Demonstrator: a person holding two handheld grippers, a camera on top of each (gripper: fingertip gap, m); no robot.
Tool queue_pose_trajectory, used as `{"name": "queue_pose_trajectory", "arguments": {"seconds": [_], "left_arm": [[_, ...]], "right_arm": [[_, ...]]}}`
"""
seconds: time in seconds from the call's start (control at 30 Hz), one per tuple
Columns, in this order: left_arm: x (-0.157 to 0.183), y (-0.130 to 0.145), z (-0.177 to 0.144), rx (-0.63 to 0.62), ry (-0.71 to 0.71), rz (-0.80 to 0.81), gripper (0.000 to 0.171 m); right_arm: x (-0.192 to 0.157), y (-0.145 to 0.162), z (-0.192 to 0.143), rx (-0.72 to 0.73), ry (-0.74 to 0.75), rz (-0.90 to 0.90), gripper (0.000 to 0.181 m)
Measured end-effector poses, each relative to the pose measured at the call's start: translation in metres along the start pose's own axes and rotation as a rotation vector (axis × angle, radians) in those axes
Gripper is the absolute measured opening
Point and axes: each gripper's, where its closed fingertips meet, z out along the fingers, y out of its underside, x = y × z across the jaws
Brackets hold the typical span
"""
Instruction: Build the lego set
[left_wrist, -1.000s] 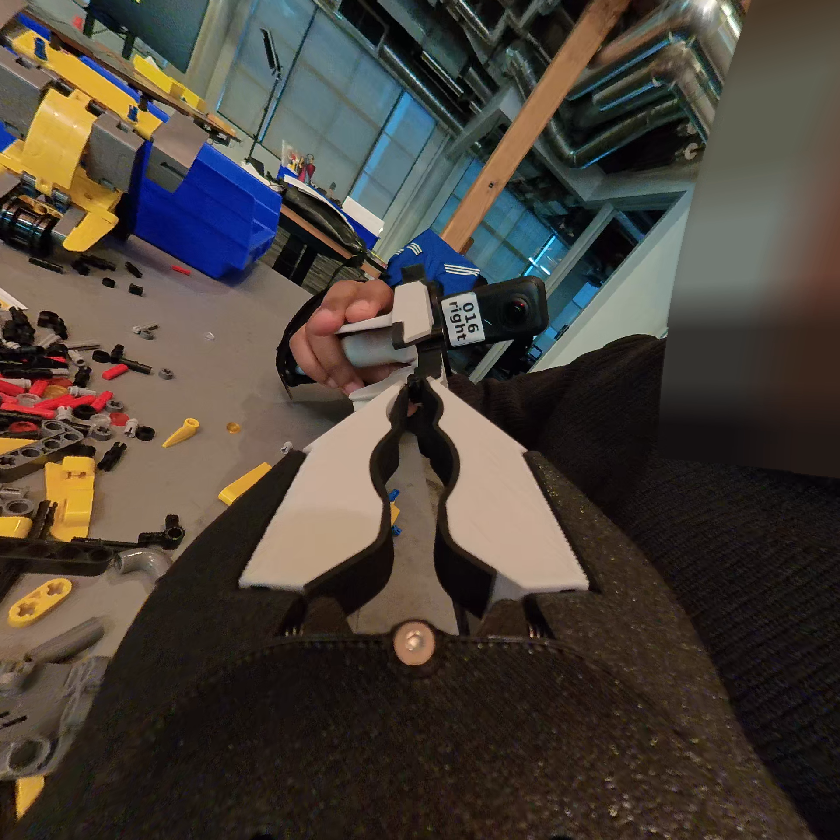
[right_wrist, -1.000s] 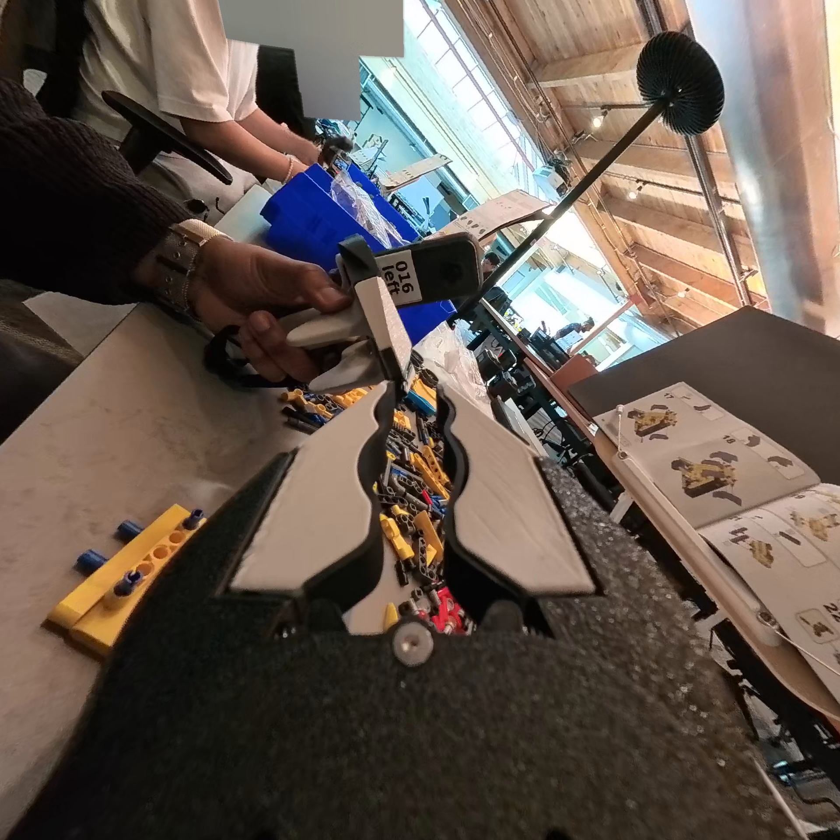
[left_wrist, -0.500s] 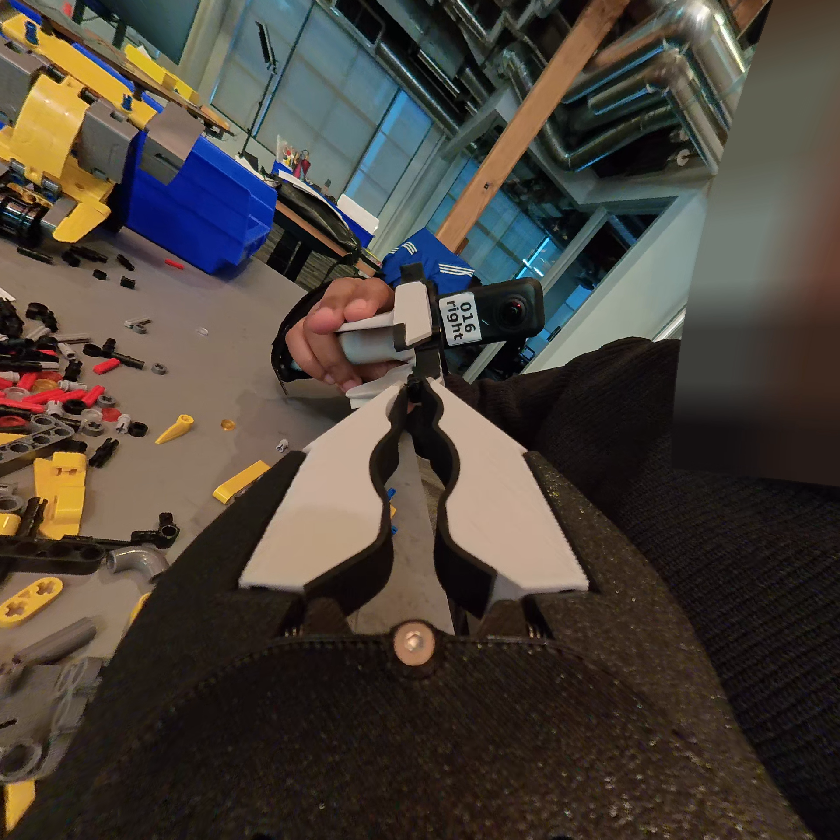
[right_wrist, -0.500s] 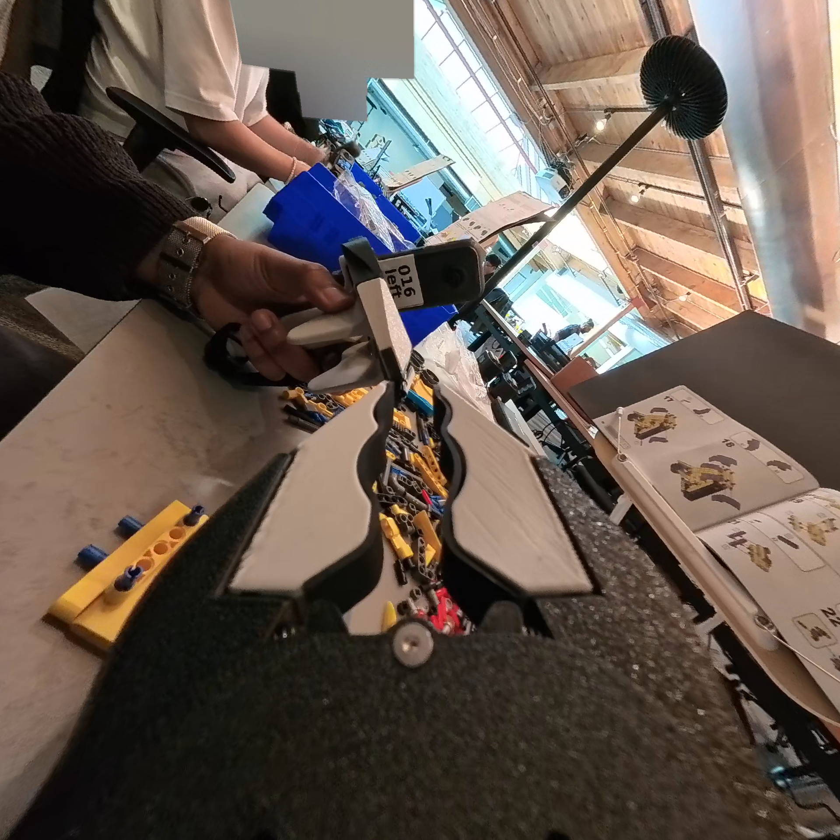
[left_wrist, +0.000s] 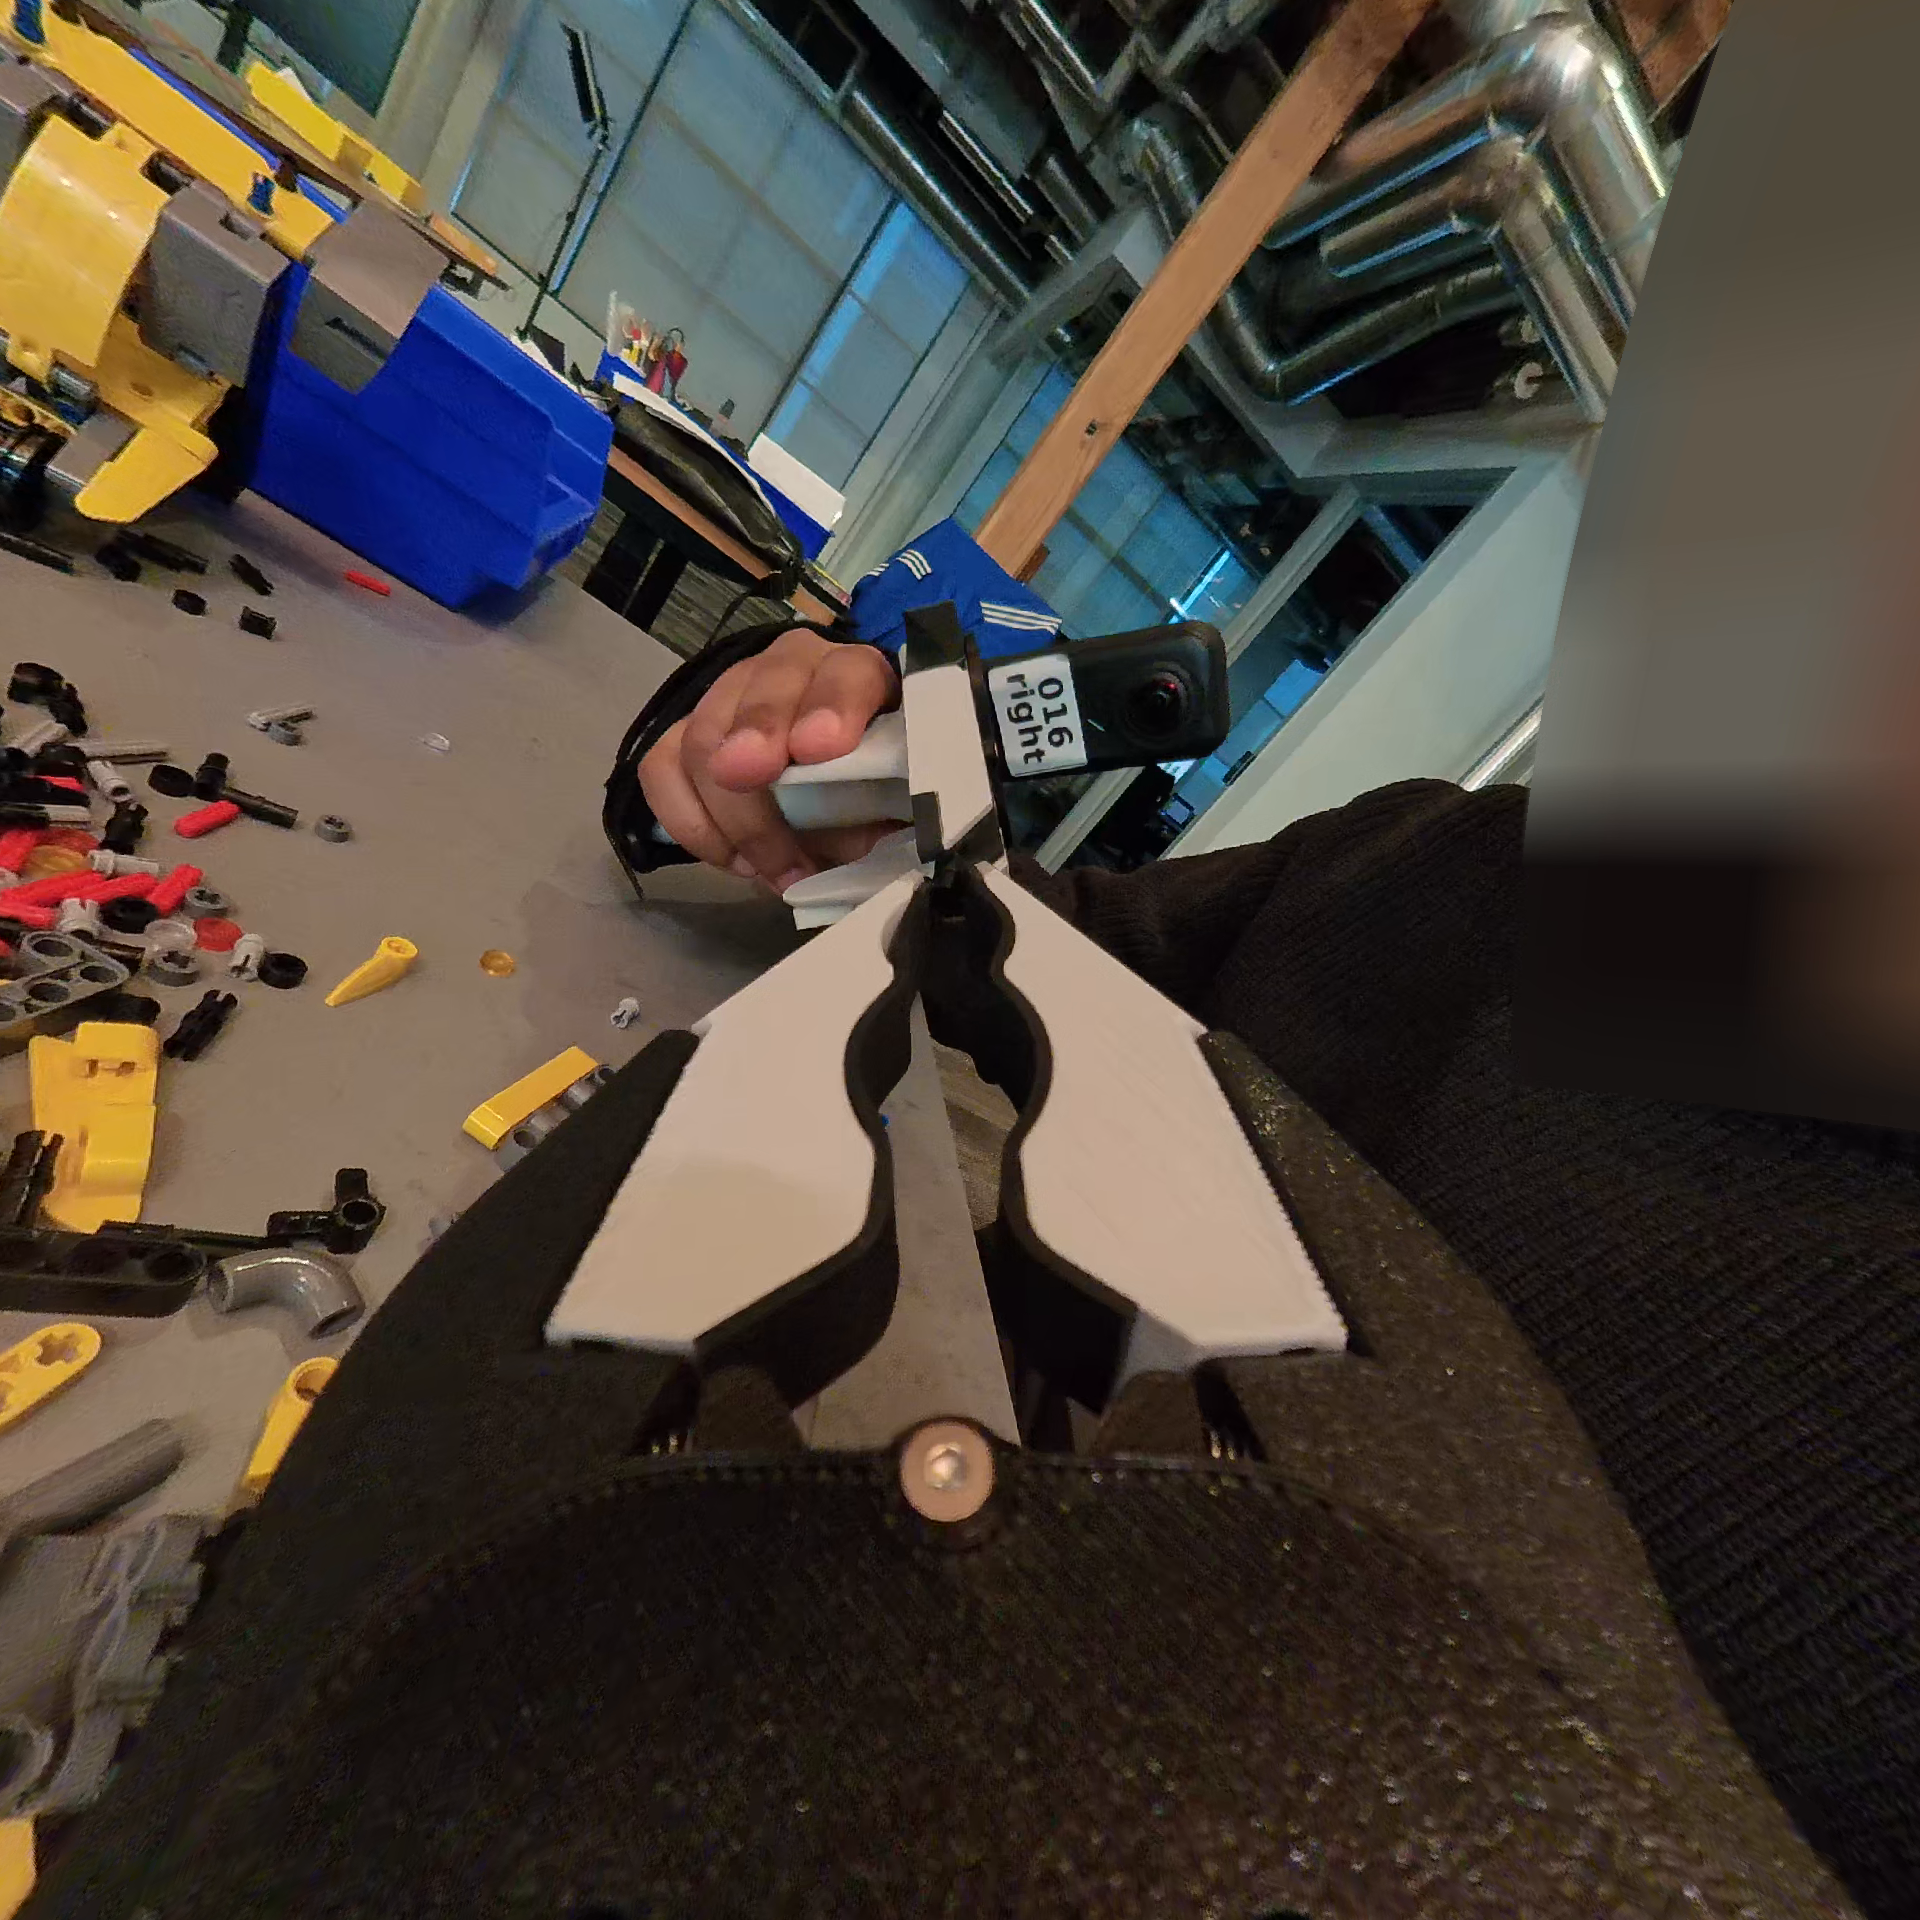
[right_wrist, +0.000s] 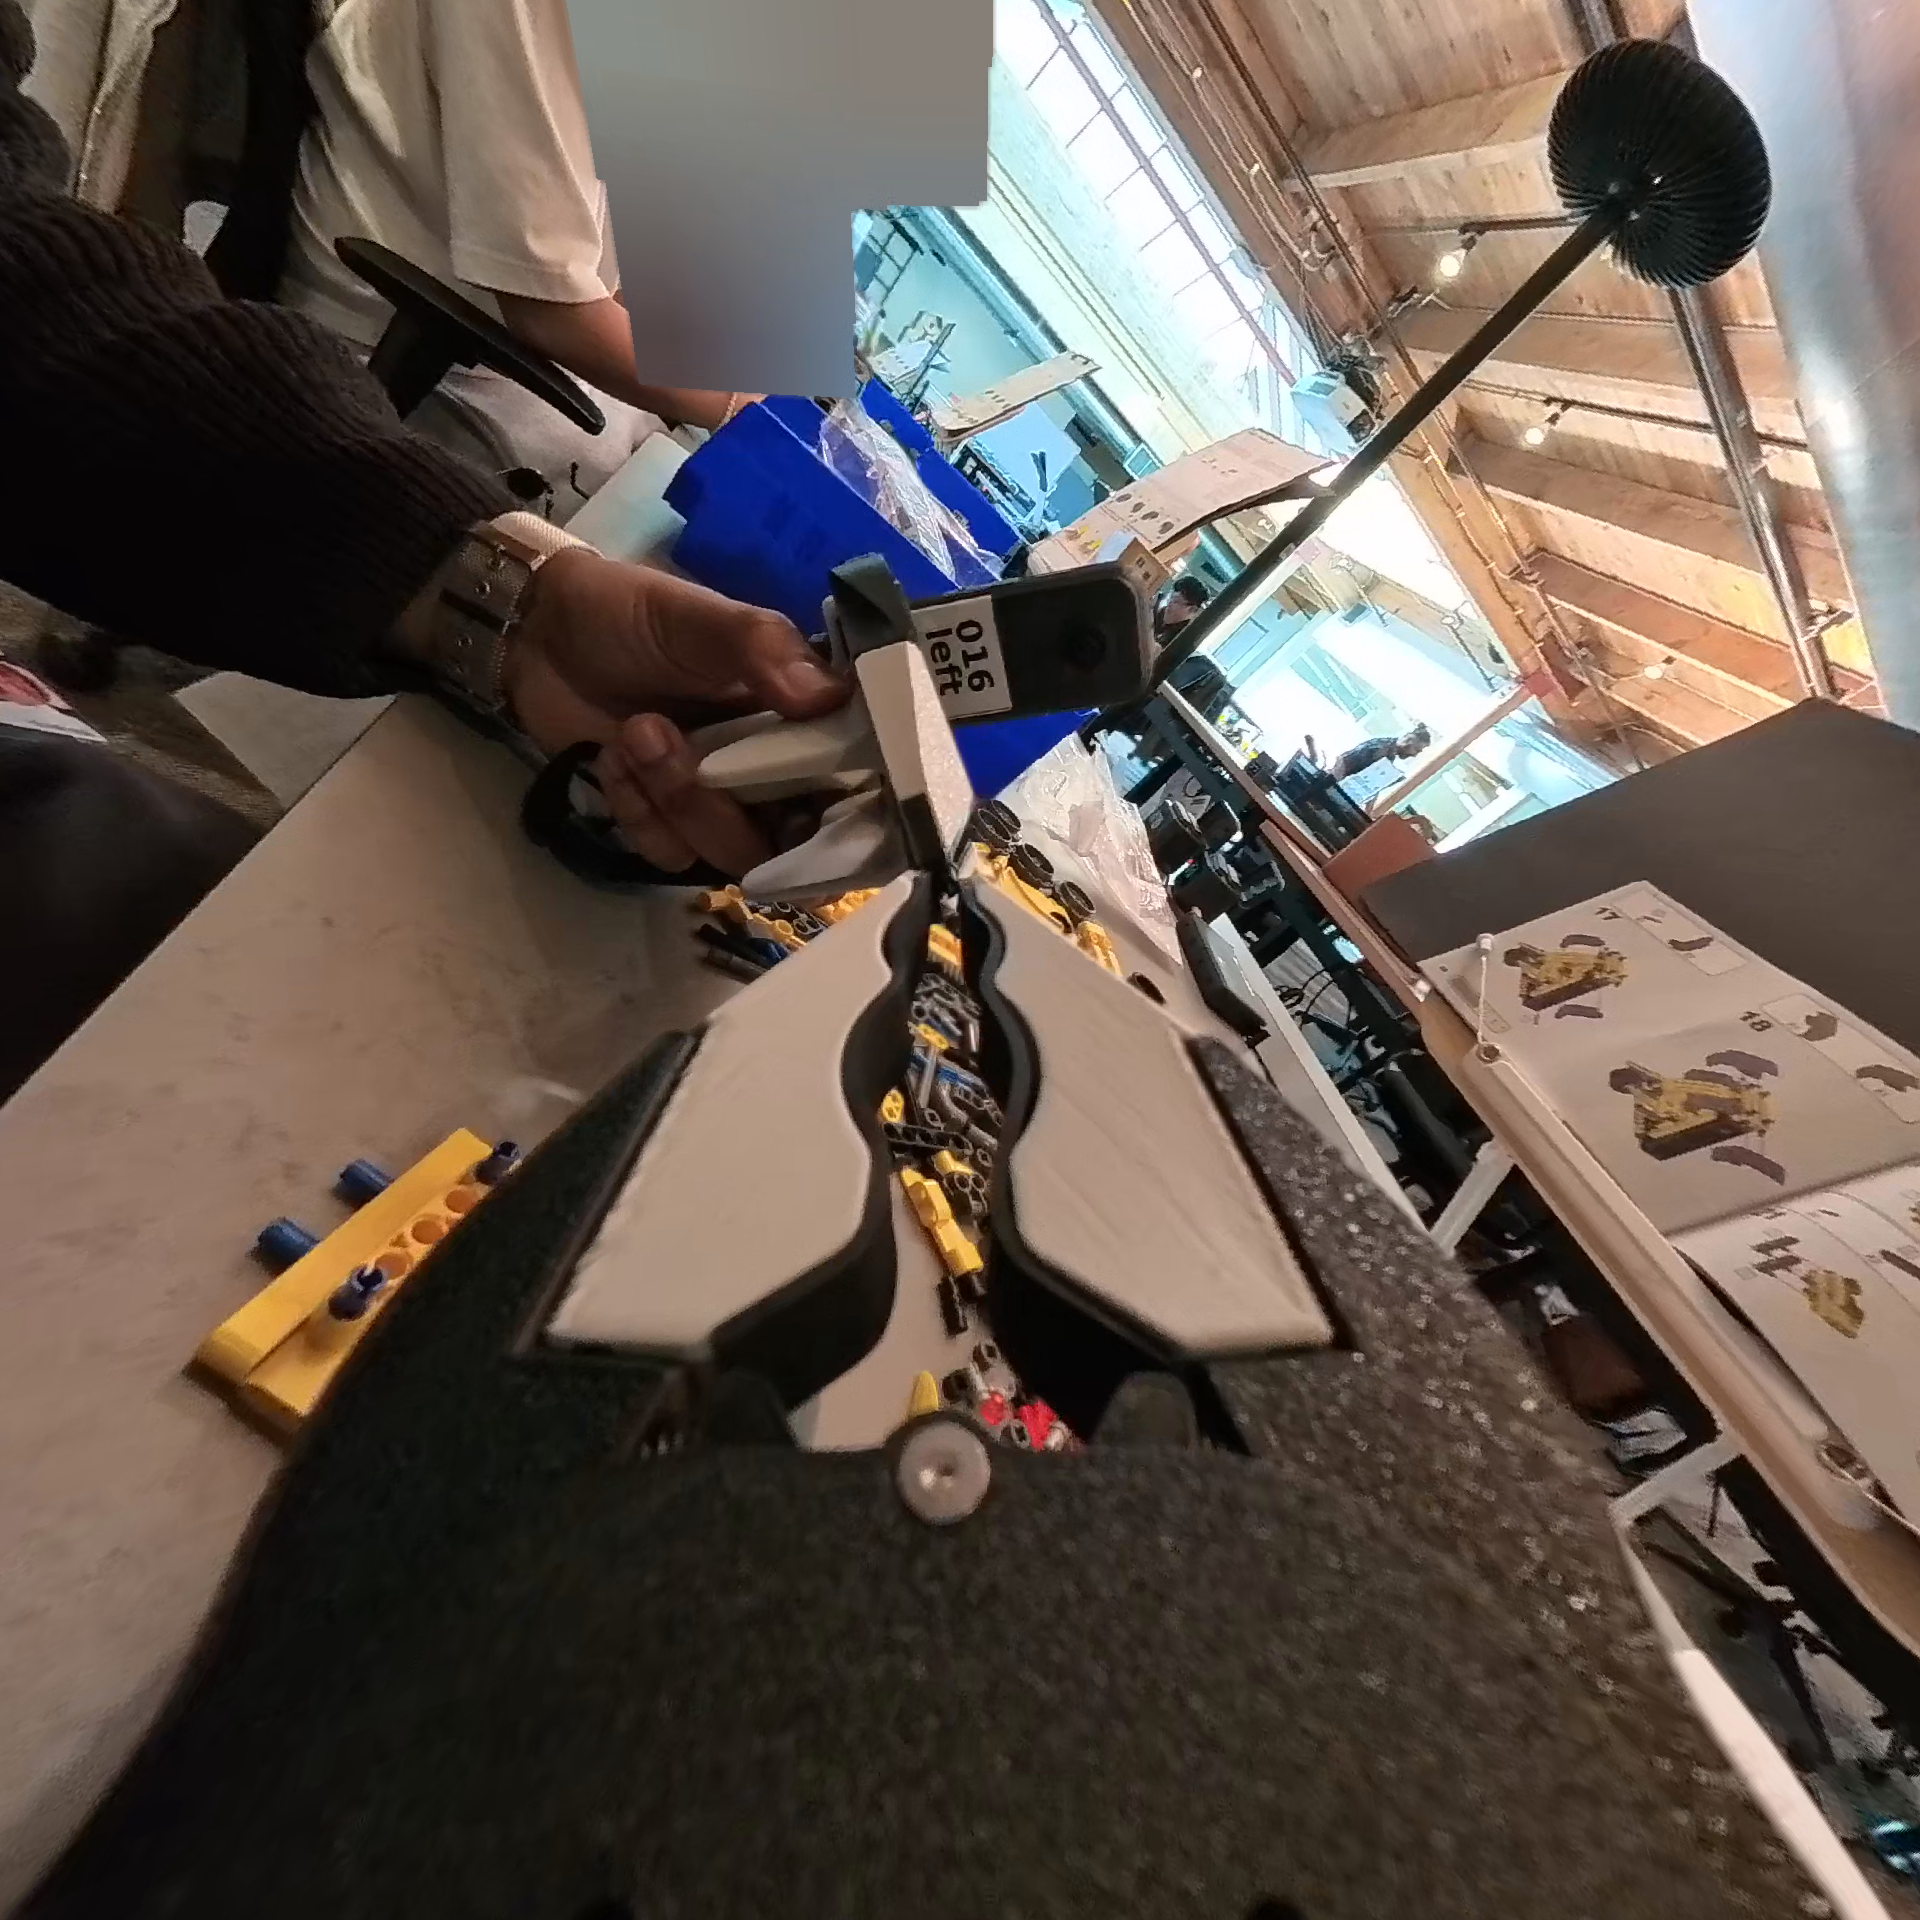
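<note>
**Two hand-held grippers meeting tip to tip above a parts-strewn table**

Left wrist view: the left gripper has its jaws drawn almost together, leaving a thin slit at the tips. These point at the tips of the right gripper, held in the right hand just above the grey table. Whether anything small is nipped where the tips meet cannot be told.

Only this view shows:
- a scatter of red, black and grey parts
- a yellow cone
- a grey elbow piece
- a yellow-and-grey model beside a blue bin

Right wrist view: the right gripper's jaws are likewise nearly closed. The left hand, with a wristwatch, grips the opposing tool.

Only this view shows:
- a yellow beam carrying blue pins, lying on the table to the left of the fingers
- a heap of yellow and black parts, seen between the fingers
- an open instruction booklet propped to the right
- a seated person in a pale shirt behind
</note>
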Motion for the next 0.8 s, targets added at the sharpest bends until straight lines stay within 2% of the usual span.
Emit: {"name": "queue_pose_trajectory", "arguments": {"seconds": [0.13, 0.23, 0.37, 0.8], "left_arm": [[-0.0006, -0.0039, -0.0015, 0.025, -0.003, -0.002, 0.012], [0.0004, -0.0044, -0.0013, 0.028, 0.002, -0.002, 0.013], [0.0010, -0.0051, -0.0018, 0.030, -0.003, 0.013, 0.003], [0.0025, -0.0019, 0.0011, 0.008, -0.003, 0.027, 0.002]], "right_arm": [[0.0054, -0.0032, -0.0022, 0.015, 0.011, 0.031, 0.002], [0.0048, -0.0023, -0.0021, 0.009, 0.005, 0.033, 0.003], [0.0012, -0.0008, -0.0008, 0.002, -0.011, 0.032, 0.002], [0.0004, -0.0024, -0.0010, 0.009, -0.019, 0.043, 0.003]]}}
